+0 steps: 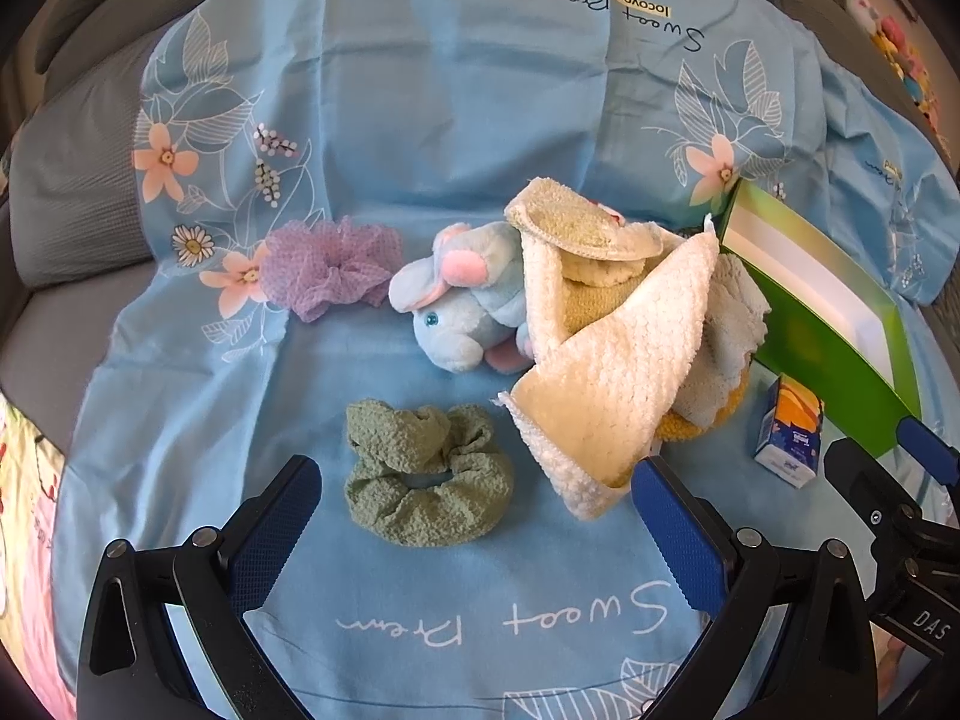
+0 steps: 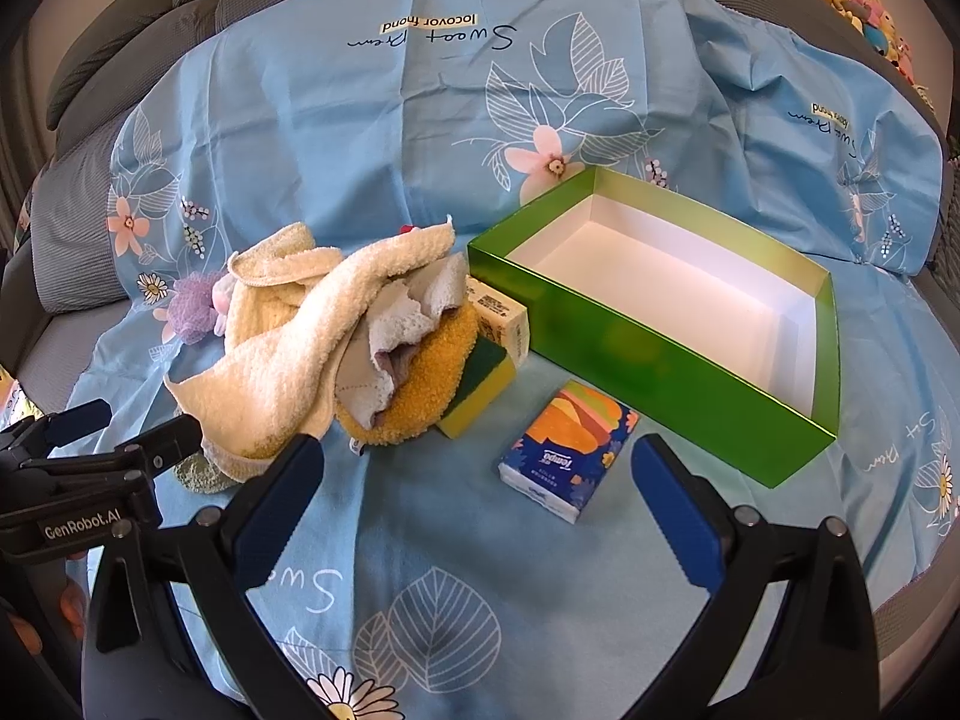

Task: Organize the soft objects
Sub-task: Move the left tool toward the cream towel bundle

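My left gripper (image 1: 474,516) stands open, its fingers flanking a green scrunchie (image 1: 427,471) on the blue cloth. Behind it lie a purple scrunchie (image 1: 330,267), a blue plush elephant (image 1: 459,306) and a heap of cream towels (image 1: 606,330) over a yellow sponge ball. My right gripper (image 2: 477,492) is open and holds nothing, just short of a blue and orange tissue pack (image 2: 567,450). The towel heap (image 2: 300,336), the yellow ball (image 2: 420,384), a green-yellow sponge (image 2: 480,390) and a small carton (image 2: 501,315) sit to its left. An open green box (image 2: 672,312), white inside, stands to the right.
A light blue flowered sheet (image 2: 420,150) covers a grey sofa (image 1: 72,192). Plush toys (image 2: 864,6) line the far right. The left gripper's body (image 2: 78,480) shows at the right view's left edge. The box (image 1: 822,300) and tissue pack (image 1: 789,438) also appear in the left view.
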Motion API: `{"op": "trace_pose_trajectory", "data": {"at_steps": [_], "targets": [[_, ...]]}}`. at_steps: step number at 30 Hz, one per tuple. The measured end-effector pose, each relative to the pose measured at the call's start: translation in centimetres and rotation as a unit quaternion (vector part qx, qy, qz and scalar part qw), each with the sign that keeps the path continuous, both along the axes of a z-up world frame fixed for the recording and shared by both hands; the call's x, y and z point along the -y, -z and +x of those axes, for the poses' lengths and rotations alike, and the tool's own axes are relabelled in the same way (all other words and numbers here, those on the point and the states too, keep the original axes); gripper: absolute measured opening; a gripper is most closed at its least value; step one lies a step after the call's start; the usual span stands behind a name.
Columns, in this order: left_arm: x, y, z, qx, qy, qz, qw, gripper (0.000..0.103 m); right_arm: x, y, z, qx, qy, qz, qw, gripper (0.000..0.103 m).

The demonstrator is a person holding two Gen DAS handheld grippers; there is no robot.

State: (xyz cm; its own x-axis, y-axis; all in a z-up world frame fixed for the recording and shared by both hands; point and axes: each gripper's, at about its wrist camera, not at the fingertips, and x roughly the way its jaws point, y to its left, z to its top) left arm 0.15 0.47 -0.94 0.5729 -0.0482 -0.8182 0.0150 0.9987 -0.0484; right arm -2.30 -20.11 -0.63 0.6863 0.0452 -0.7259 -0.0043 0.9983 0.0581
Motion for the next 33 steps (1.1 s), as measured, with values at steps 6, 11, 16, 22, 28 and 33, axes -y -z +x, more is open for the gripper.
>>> {"op": "trace_pose_trajectory", "data": {"at_steps": [6,11,16,22,28,33], "targets": [[-0.11,0.02,-0.21,0.0,-0.001,0.0,1.0,0.103,-0.02,0.02,0.01,0.0,0.0,-0.001,1.0,0.102],[-0.07,0.02,-0.14,0.0,0.0,0.0,1.0,0.103,0.05,0.03,-0.06,-0.001,0.0,0.0,1.0,0.102],[-0.12,0.03,-0.24,0.0,0.002,-0.003,1.0,0.103,0.05,0.05,-0.07,-0.001,0.0,0.0,1.0,0.102],[-0.23,-0.04,-0.31,-0.002,0.005,-0.007,1.0,0.103,0.07,0.06,-0.15,0.0,0.0,0.001,1.0,0.102],[-0.14,-0.09,-0.25,-0.002,0.005,-0.009,0.9999,0.103,0.07,0.1,-0.38,0.001,0.0,-0.001,1.0,0.102],[-0.35,-0.12,-0.1,-0.001,0.005,-0.029,0.9996,0.103,0.11,-0.05,-0.34,0.002,-0.001,0.0,1.0,0.102]]}}
